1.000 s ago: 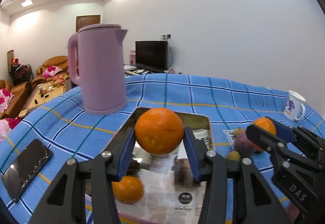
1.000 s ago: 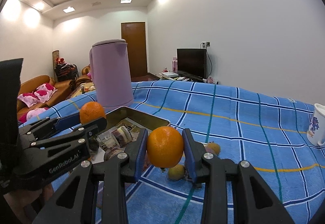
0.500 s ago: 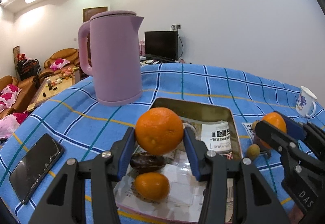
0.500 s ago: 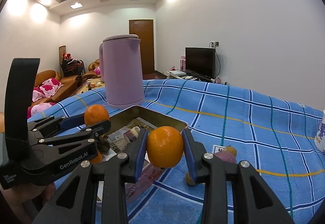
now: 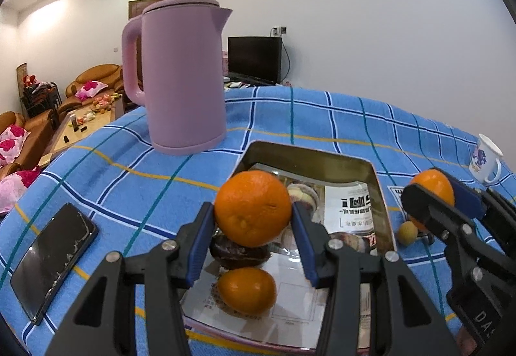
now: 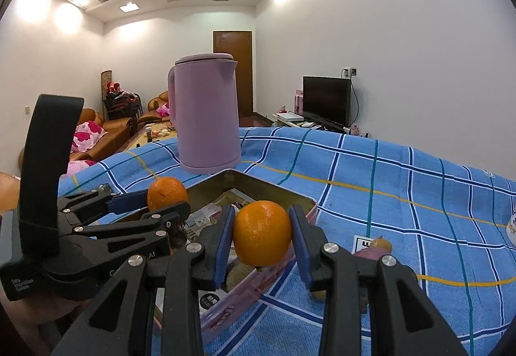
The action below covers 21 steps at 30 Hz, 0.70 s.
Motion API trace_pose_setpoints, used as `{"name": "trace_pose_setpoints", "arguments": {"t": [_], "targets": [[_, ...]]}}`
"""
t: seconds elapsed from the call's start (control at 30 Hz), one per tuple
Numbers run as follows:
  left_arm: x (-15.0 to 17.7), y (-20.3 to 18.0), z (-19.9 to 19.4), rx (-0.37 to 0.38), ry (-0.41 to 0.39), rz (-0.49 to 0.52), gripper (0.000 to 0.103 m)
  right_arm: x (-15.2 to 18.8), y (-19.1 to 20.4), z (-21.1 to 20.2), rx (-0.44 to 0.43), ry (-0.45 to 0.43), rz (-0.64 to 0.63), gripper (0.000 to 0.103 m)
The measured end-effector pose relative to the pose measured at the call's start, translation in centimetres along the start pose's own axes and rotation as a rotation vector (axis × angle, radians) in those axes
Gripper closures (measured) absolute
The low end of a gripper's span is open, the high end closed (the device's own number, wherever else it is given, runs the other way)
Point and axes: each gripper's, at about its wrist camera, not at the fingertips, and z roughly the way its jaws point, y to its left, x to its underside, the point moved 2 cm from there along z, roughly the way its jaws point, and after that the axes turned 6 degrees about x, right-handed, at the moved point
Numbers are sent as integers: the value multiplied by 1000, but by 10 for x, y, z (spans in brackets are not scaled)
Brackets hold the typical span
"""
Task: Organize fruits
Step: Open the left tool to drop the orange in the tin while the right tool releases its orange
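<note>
My left gripper [image 5: 253,220] is shut on an orange [image 5: 253,207] and holds it above the metal tray [image 5: 377,191]. In the tray lie another orange [image 5: 246,289] and a dark fruit [image 5: 238,254] on printed paper. My right gripper [image 6: 261,235] is shut on a second orange [image 6: 261,233], held over the tray's right rim [image 6: 303,204]. The right gripper also shows in the left wrist view [image 5: 432,198], to the right of the tray. A small yellow fruit [image 5: 406,233] and a purple fruit [image 6: 371,254] lie on the cloth beside the tray.
A tall pink kettle [image 5: 182,75] stands behind the tray on the blue checked tablecloth [image 5: 113,168]. A black phone [image 5: 53,260] lies at the left. A white mug [image 5: 487,159] stands at the far right. Sofas and a television are in the background.
Both grippers, each still holding its orange, have moved forward and left over the tray. The kettle looms closer, and the tray's orange and dark fruit now show under the left gripper.
</note>
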Motion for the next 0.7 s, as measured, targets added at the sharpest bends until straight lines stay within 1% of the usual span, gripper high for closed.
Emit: {"name": "trace_pose_setpoints", "arguments": {"t": [0.1, 0.13, 0.3, 0.37, 0.43, 0.47, 0.5, 0.63, 0.7], "targets": [[0, -4, 2, 5, 9, 23, 53, 1, 0, -2, 0, -2, -2, 66], [0, -5, 2, -4, 7, 24, 52, 1, 1, -2, 0, -2, -4, 66], [0, -1, 0, -6, 0, 2, 50, 1, 2, -2, -3, -2, -11, 66], [0, -1, 0, -3, -2, 5, 46, 1, 2, -1, -4, 0, -11, 66], [1, -1, -4, -13, -21, 1, 39, 1, 2, -1, -5, 1, -12, 66], [1, -1, -6, -13, -28, 2, 33, 0, 2, -1, -5, 0, -13, 66], [1, -1, -7, -11, -30, 4, 30, 0, 2, -1, -5, 0, -12, 66], [2, -1, -10, -11, -44, 1, 30, 0, 2, -1, -9, 2, -14, 66], [2, 2, -16, -27, -68, -18, 23, 0, 3, 0, -16, 5, -19, 66]]}}
